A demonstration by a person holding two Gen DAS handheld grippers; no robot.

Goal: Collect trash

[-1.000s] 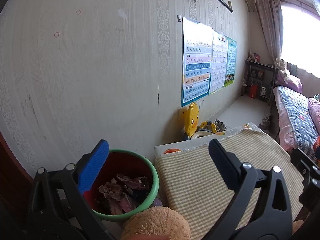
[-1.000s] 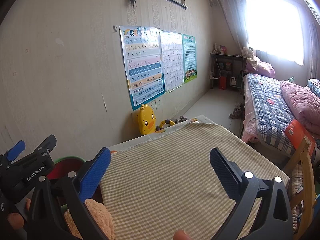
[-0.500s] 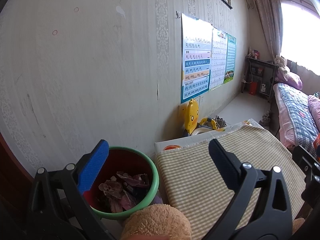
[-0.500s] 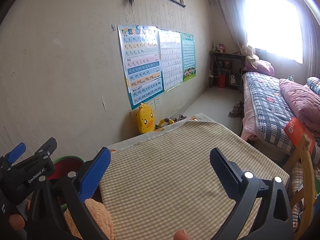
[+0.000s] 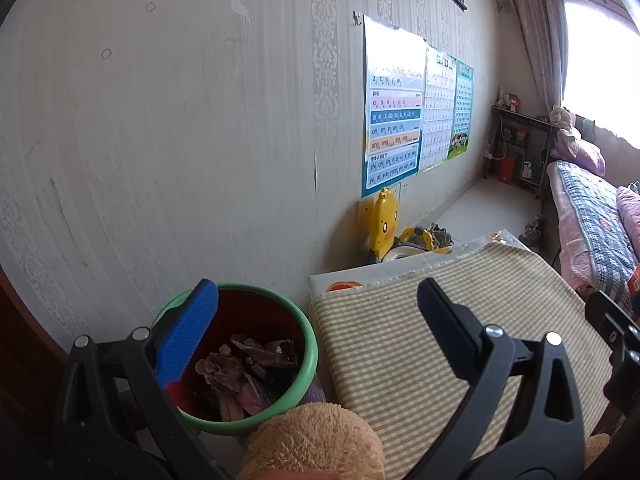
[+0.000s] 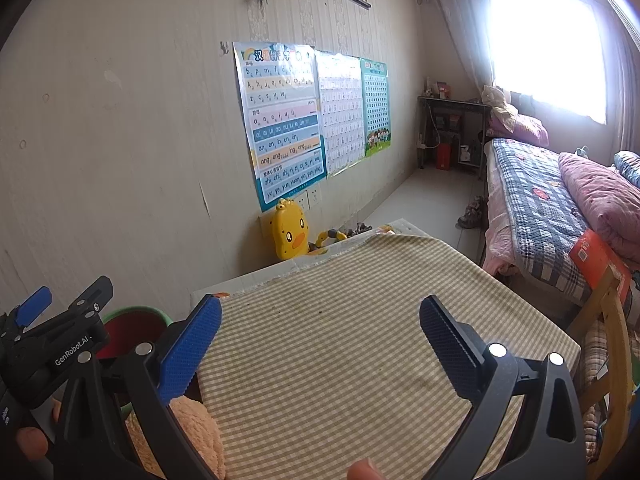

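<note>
A green-rimmed bin [image 5: 311, 354] with a dark red inside stands by the wall, left of the table, with crumpled pinkish trash [image 5: 244, 380] in it. My left gripper [image 5: 318, 308] is open and empty, held above the bin's right rim and the table's left edge. My right gripper [image 6: 320, 330] is open and empty above the checked tablecloth [image 6: 340, 344]. The bin also shows in the right wrist view [image 6: 128, 320], partly behind the left gripper's body [image 6: 60, 344].
A tan plush toy [image 5: 316, 440] lies at the table's near left corner. A yellow duck toy [image 6: 289, 230] stands against the wall beyond the table. Posters [image 6: 280, 120] hang on the wall. A bed [image 6: 552, 208] and a wooden chair [image 6: 608, 332] are at the right.
Both views have shifted only slightly; the grippers stay open and empty in nearly the same place.
</note>
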